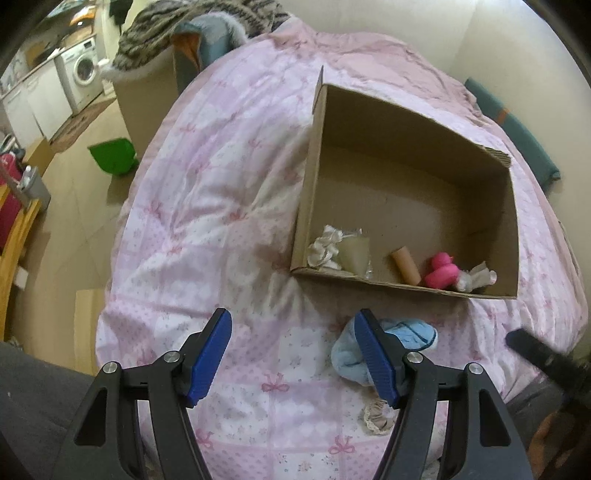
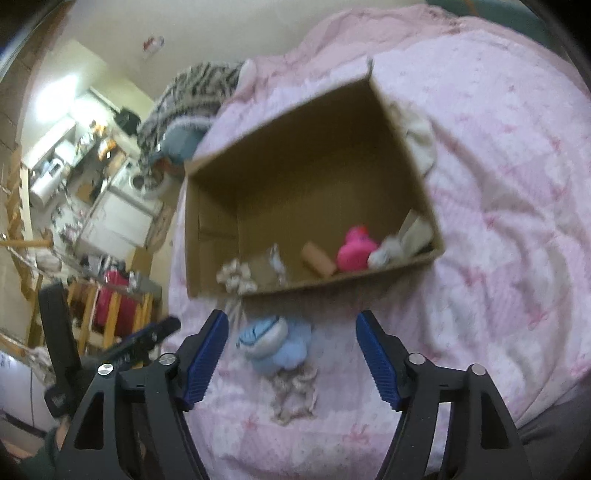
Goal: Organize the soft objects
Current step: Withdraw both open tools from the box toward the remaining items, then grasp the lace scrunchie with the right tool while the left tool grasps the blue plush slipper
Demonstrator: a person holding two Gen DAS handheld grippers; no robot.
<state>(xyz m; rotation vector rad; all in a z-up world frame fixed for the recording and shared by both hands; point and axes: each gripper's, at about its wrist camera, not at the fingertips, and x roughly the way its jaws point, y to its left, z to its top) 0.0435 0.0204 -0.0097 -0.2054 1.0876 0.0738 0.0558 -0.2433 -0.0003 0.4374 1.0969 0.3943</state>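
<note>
A cardboard box sits open on a bed under a pink quilt printed with bows, and most of the soft things already lie along its near wall. From the left corner they run: a cream fabric bundle, a pale wrapped block, a tan roll, a bright pink duck and, in the right corner, a small grey-white plush. Two things are outside the box, on the quilt near its front wall. One is a light blue plush, rounded and fuzzy, with a paler face stitched in dark lines; it lies on its side. Just below it, touching or nearly so, is a small beige lacy piece, crumpled; the right wrist view is blurred, so what it is stays unclear. The left gripper hangs over the quilt with its blue pads spread wide and nothing between them; its right finger covers part of the blue plush in that view. The right gripper is likewise spread wide and empty, with the blue plush and the lacy piece showing between its fingers, nearer the left one. A striped blanket is heaped at the far end of the bed.
</note>
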